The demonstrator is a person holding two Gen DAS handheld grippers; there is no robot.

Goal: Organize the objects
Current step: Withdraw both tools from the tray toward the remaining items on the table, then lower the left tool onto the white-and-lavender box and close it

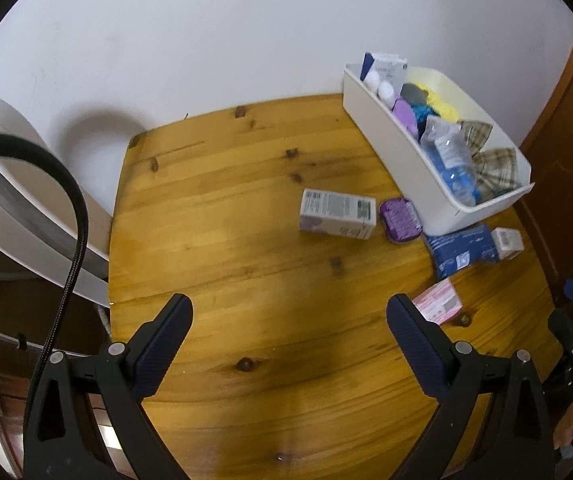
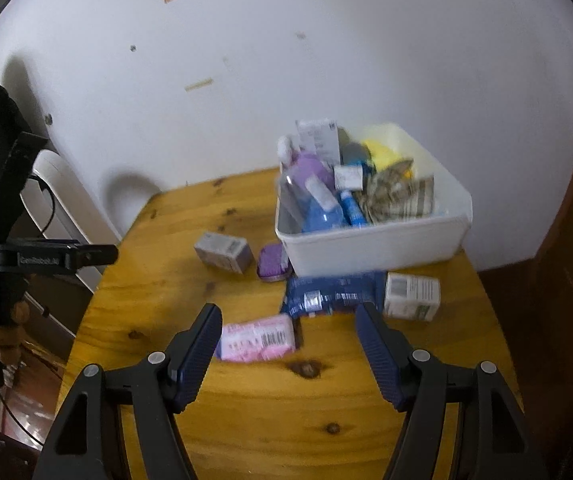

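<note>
A white bin (image 1: pixel 398 156) (image 2: pixel 370 246) full of bottles, boxes and cloth stands at the table's far right. Loose on the wooden table (image 1: pixel 226 240) (image 2: pixel 158 280) in front of it lie a grey-white box (image 1: pixel 336 214) (image 2: pixel 225 257), a purple case (image 1: pixel 400 220) (image 2: pixel 272 266), a blue packet (image 1: pixel 460 246) (image 2: pixel 326 294), a small white box (image 1: pixel 506 242) (image 2: pixel 411 296) and a pink box (image 1: pixel 438 302) (image 2: pixel 258 338). My left gripper (image 1: pixel 288 316) is open and empty over bare table. My right gripper (image 2: pixel 288 324) is open and empty, just above the pink box.
A white wall stands behind the table. A white chair (image 1: pixel 18 184) (image 2: pixel 62 200) stands left of the table. A brown wooden door (image 1: pixel 566 168) is at the right. The left gripper's body (image 2: pixel 26 258) shows at the left of the right wrist view.
</note>
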